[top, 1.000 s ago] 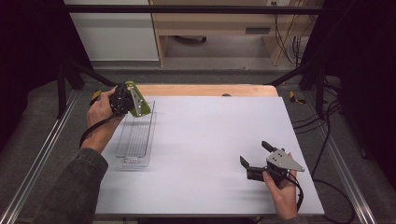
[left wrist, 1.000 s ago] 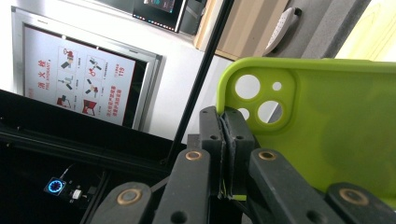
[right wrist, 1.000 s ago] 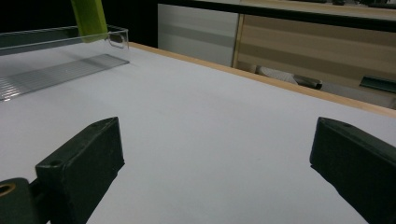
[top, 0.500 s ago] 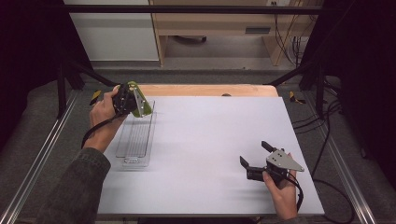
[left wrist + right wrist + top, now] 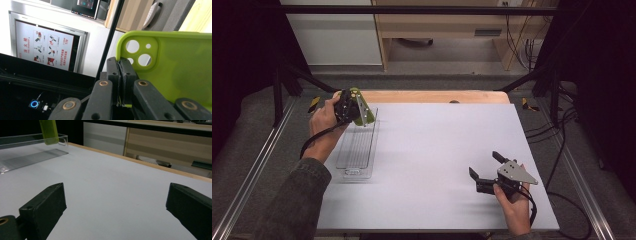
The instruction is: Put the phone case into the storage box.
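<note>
Over the tray [image 5: 357,150] — phone case [image 5: 175,67], right end cropped.

A wall poster [image 5: 46,48] carries red Chinese characters, pictograms and the number 119.

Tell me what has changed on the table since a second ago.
Nothing has visibly changed. The left tool stays shut on the green phone case above the far end of the clear tray, and the right tool rests open on the white table as before.
</note>
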